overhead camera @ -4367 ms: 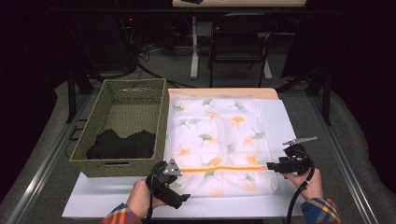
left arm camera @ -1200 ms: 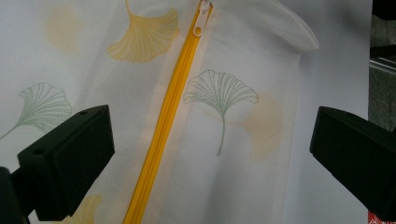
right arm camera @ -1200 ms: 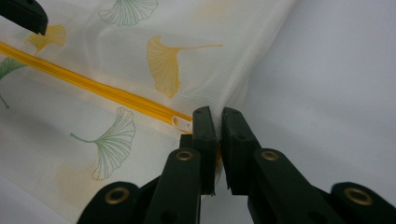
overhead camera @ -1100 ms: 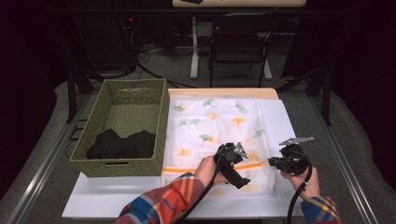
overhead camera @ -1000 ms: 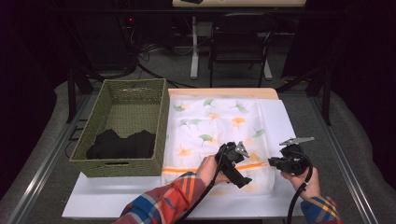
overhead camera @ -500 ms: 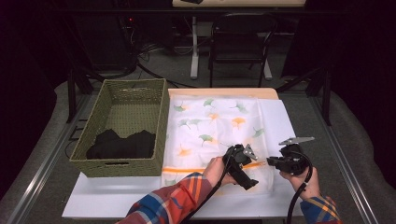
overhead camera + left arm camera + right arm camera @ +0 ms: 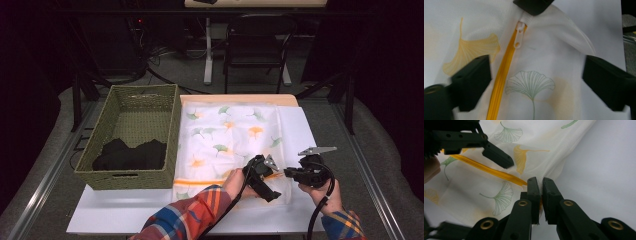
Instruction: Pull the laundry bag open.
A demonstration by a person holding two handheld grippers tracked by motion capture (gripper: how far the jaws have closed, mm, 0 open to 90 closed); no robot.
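A white cloth cover (image 7: pixel 225 135) printed with ginkgo leaves lies flat on the table, an orange zipper (image 7: pixel 504 75) running along its near edge. My right gripper (image 7: pixel 287 172) is shut on the cloth at the zipper's right end (image 7: pixel 541 187). My left gripper (image 7: pixel 275 181) hovers just left of it, open, straddling the zipper (image 7: pixel 536 82). Its jaws have just been closing a little, with only flat cloth between them and no pad touching. The white zipper pull (image 7: pixel 518 35) lies ahead of the left jaws, close to the right gripper's tip (image 7: pixel 534 5). One left finger (image 7: pixel 499 156) reaches over the cloth.
A woven basket (image 7: pixel 125 177) with dark fabric (image 7: pixel 130 155) inside stands left of the cover. Both rest on a white board (image 7: pixel 125 215). A chair (image 7: pixel 255 45) and cables stand behind the table. Bare white board lies right of the cover.
My left hand has travelled right along the zipper, from the cover's left end to close beside the right gripper, and sunk slightly. The right gripper has held still on the cloth.
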